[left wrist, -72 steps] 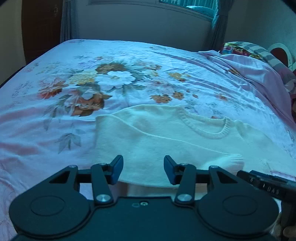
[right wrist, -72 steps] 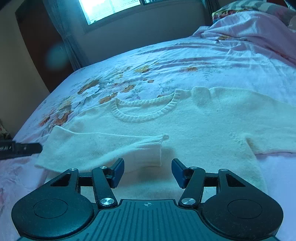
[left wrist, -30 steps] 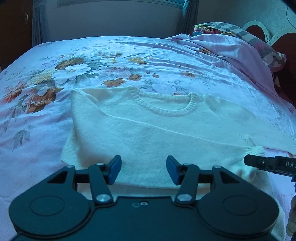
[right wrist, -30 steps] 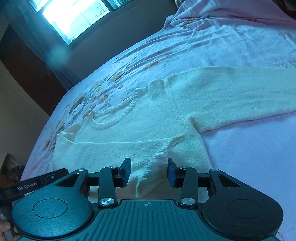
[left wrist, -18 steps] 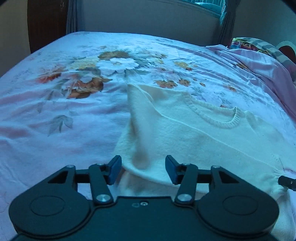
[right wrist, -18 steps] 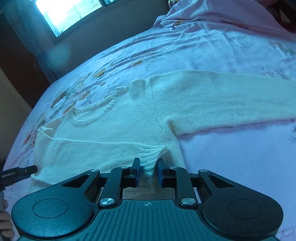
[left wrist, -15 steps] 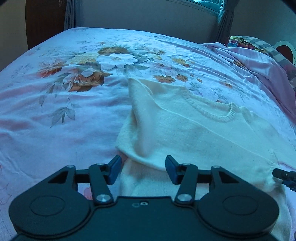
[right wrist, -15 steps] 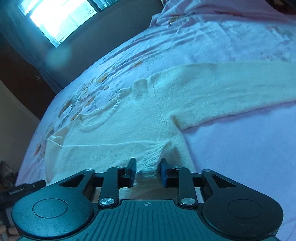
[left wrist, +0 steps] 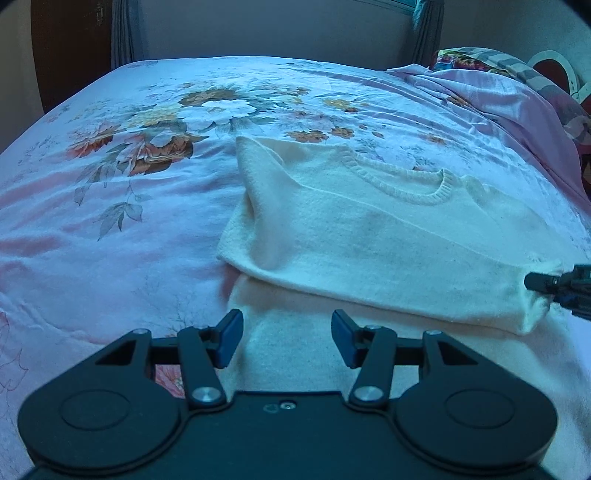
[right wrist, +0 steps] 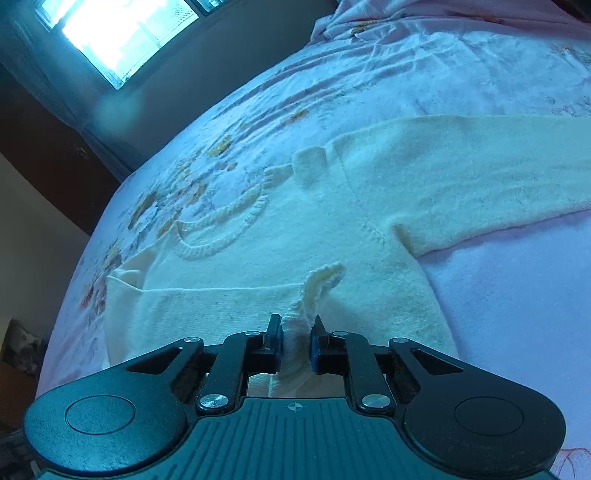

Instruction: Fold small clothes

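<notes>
The right gripper (right wrist: 296,341) has just closed on the cuff (right wrist: 310,295) of the sleeve folded across the cream sweater (left wrist: 369,236), which lies flat on the flowered bedspread (left wrist: 110,221), so that sleeve can now be moved. The gripper points down at the bed. The left gripper (left wrist: 287,343) has drifted to the sweater's near left corner, tilted downward, jaws half open over the hem, gripping nothing.

A wide bed (left wrist: 110,258) fills the room, spread with a pale pink sheet printed with orange and white flowers (left wrist: 207,110). At twelve o'clock beyond its far edge stands a plain grey wall (left wrist: 277,29) hung with grey curtains (left wrist: 125,33). A dark wooden door (left wrist: 70,44) sits at ten o'clock. Rumpled bedding and a patterned pillow (left wrist: 480,55) pile up at two o'clock. A bright window (right wrist: 122,33) pours in cool bluish daylight.
</notes>
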{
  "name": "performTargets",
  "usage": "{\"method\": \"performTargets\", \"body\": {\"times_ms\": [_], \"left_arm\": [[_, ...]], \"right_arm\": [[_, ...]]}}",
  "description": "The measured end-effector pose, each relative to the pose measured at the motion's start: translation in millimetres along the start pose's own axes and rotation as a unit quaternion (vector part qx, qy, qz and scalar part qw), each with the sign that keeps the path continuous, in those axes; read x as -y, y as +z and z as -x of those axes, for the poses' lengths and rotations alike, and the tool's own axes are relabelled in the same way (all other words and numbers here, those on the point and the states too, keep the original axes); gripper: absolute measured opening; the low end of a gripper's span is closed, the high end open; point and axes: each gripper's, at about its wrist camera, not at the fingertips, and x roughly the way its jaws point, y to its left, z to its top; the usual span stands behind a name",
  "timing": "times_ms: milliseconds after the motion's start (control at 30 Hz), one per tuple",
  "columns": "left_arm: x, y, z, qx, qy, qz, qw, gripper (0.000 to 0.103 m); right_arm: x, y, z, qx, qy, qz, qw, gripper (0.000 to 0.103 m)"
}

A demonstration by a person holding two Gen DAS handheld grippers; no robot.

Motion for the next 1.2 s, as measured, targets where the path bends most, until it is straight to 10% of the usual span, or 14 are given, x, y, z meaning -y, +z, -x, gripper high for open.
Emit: {"method": "performTargets", "body": {"times_ms": [433, 567, 733, 933, 1200], "left_arm": [[68, -4, -30, 0.017, -0.041, -0.088, 0.9952, 0.051], [51, 27, -54, 0.047, 0.018, -0.045, 0.9977, 0.048], [-6, 41, -56, 0.077, 0.119, 0.046, 0.9888, 0.038], [-15, 21, -49, 0.051, 0.117, 0.015, 0.9917, 0.045], [-13, -3, 1, 0.051, 0.068, 0.003, 0.9964, 0.057]], "right_arm": [[-30, 27, 55, 0.084, 0.056, -0.003, 0.995, 0.011], [-29, 29, 63, 0.111, 0.032, 0.001, 0.993, 0.007], [-19, 18, 29, 0.081, -0.009, 0.014, 0.997, 0.006], [0, -6, -3, 0.037, -0.073, 0.043, 0.996, 0.006], [30, -10, 7, -0.002, -0.007, -0.011, 1.000, 0.006]]}}
